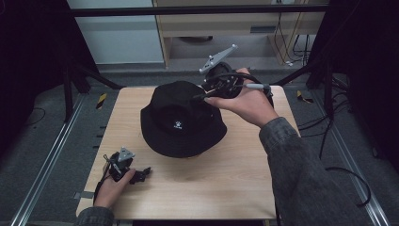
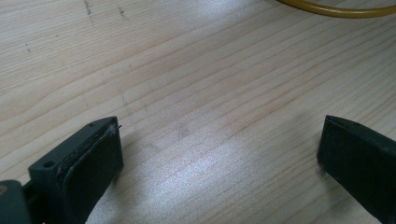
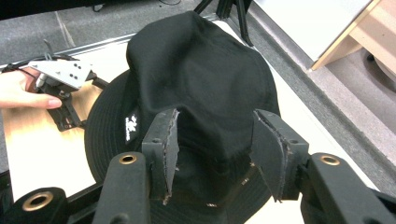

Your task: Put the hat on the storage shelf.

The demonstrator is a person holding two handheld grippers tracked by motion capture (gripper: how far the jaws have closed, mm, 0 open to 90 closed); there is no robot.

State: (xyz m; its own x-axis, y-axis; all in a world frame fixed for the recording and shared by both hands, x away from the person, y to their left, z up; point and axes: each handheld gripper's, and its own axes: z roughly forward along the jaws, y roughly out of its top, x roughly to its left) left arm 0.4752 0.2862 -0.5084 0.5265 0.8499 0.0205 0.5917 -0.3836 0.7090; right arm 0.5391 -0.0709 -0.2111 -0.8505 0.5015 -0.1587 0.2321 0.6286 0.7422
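step: right gripper (image 3: 212, 154) at the crown of the black bucket hat (image 1: 181, 117), jaws part open astride the fabric; pinch not clear
hat: mid table, brim flat
left gripper (image 1: 141, 174): wide open, empty, resting near front-left corner
next: likely close on crown, then lift
surface: light wooden table (image 1: 226, 183)
room: dark frame, grey floor, cables

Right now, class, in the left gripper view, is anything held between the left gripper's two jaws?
No, the left gripper stands open over the bare wooden table, with nothing between its jaws.
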